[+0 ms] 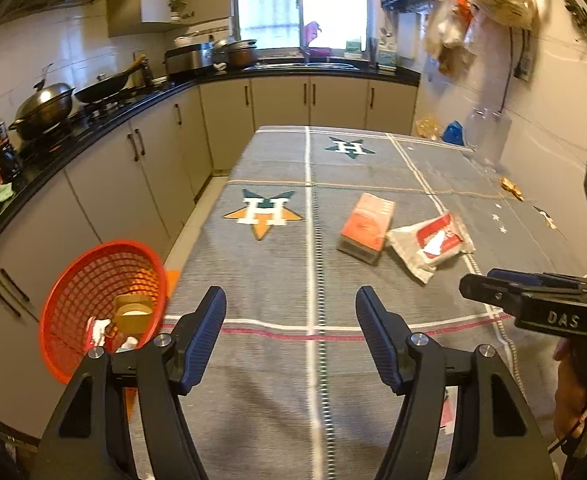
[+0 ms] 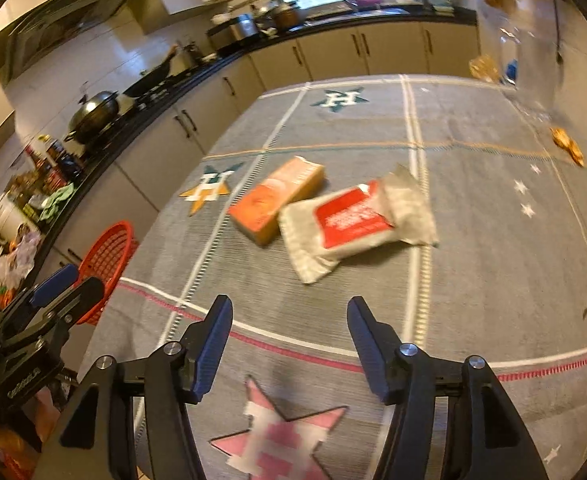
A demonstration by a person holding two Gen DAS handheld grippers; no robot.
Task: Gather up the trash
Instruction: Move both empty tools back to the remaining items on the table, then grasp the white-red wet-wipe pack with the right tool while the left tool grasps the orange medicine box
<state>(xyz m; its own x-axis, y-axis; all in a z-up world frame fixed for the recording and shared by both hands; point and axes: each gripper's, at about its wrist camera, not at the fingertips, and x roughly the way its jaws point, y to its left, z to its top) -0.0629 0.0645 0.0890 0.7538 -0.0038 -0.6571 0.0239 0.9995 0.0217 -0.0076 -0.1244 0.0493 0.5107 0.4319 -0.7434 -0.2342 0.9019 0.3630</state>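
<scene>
An orange carton point(image 1: 367, 226) point(image 2: 277, 200) lies flat on the grey star-patterned tablecloth point(image 1: 277, 272). Touching its right side is a white packet with a red label point(image 1: 431, 242) point(image 2: 357, 224). A red mesh basket point(image 1: 101, 304) point(image 2: 107, 268) hangs off the table's left edge with a tan box point(image 1: 133, 314) and crumpled wrappers inside. My left gripper point(image 1: 291, 308) is open and empty over the cloth, just right of the basket. My right gripper point(image 2: 289, 318) is open and empty, short of the packet; in the left wrist view it shows at the right edge point(image 1: 493, 288).
A small golden wrapper scrap point(image 1: 511, 189) point(image 2: 567, 144) lies near the table's right side by the wall. Clear plastic containers point(image 1: 489, 136) stand at the far right corner. A counter with woks point(image 1: 45, 110) and cabinets runs along the left. A person's hand point(image 1: 581, 396) holds the right gripper.
</scene>
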